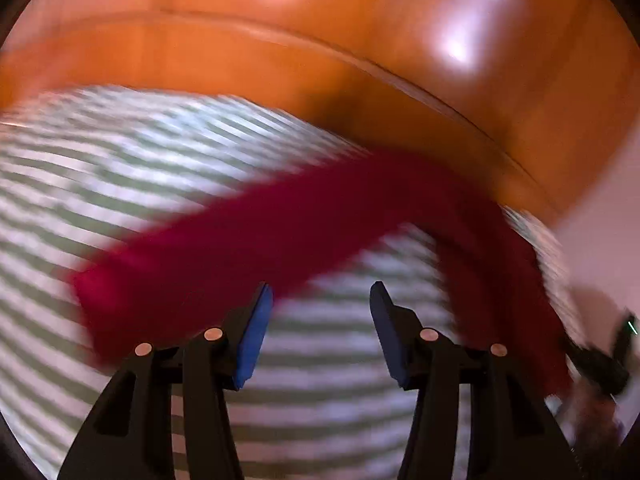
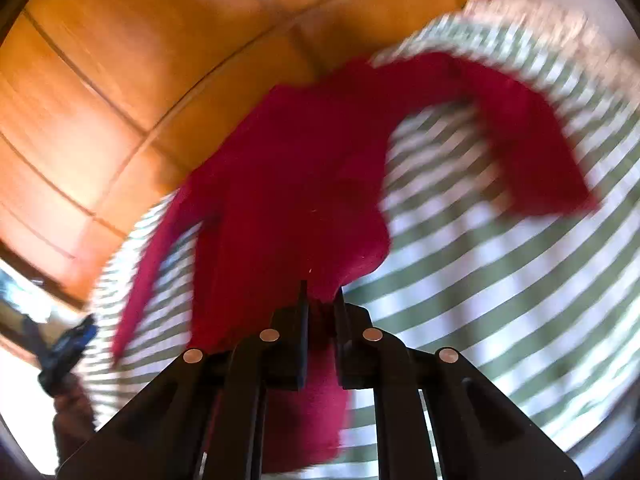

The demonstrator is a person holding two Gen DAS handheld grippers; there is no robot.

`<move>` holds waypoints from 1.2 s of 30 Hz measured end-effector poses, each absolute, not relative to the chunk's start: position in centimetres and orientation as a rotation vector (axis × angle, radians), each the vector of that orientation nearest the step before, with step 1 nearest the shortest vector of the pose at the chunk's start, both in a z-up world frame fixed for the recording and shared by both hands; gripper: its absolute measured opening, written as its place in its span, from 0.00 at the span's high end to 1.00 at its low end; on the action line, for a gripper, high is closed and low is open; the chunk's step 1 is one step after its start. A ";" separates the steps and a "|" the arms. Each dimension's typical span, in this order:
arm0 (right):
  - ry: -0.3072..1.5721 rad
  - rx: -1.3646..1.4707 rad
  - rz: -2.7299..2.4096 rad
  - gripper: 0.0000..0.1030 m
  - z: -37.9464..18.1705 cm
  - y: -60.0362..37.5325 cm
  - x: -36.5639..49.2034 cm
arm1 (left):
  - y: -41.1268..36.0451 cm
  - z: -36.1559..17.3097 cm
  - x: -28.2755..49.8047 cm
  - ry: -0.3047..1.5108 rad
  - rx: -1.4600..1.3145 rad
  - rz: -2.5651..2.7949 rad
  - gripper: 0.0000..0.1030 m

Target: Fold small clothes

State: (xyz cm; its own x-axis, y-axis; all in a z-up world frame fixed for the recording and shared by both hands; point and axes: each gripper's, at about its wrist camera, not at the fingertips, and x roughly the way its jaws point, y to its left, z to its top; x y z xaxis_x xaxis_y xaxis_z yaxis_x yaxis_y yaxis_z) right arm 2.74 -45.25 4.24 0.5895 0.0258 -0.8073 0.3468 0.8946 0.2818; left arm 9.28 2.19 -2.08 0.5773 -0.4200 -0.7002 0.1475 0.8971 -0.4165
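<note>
A dark red long-sleeved garment (image 2: 288, 184) hangs in the air over a green-and-white striped cloth (image 2: 500, 264). My right gripper (image 2: 320, 300) is shut on a bunch of its fabric, and the body and both sleeves trail away from it. In the left wrist view one red sleeve (image 1: 256, 236) stretches across the striped cloth (image 1: 120, 168) just beyond my left gripper (image 1: 320, 300), which is open and empty with its blue pads apart. The right gripper (image 1: 600, 360) shows at the far right of that view. Both views are motion-blurred.
The striped cloth covers a small surface with a pale fringed edge (image 2: 532, 4). Orange-brown floor tiles (image 2: 120, 80) lie around it. The left gripper (image 2: 64, 352) shows at the lower left of the right wrist view.
</note>
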 end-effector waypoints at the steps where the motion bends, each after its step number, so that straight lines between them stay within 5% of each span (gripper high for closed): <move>1: 0.927 0.350 -0.260 0.92 4.7 -45.7 2.9 | 0.3 -2.4 9.2 0.921 -0.326 -0.394 0.53; 10: 1.026 0.156 -0.383 0.92 0.6 -49.3 4.5 | -13.2 -6.8 10.3 1.119 -0.320 -0.633 0.49; 12: 1.038 0.157 -0.380 0.92 -0.1 -49.6 4.6 | -14.4 -7.5 10.7 1.146 -0.310 -0.648 0.95; 23: 1.026 0.172 -0.208 0.92 1.3 -45.0 3.9 | -4.2 -2.6 8.6 0.994 -0.249 -0.547 0.96; 31: 1.094 0.150 0.077 0.92 -0.1 -34.5 1.2 | 6.9 -4.1 3.8 1.005 -0.274 -0.334 0.98; 36: 1.126 0.048 0.074 0.92 -0.1 -33.7 -0.6 | 7.3 -5.5 1.1 1.019 -0.332 -0.315 0.97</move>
State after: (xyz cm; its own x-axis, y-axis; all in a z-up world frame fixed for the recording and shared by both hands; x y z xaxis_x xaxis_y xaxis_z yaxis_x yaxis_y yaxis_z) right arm -0.56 -33.71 -0.14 0.4284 0.0837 -0.8997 -0.0352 0.9965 0.0760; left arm 1.06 7.28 -5.48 0.4878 -0.4059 -0.7729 0.1011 0.9056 -0.4118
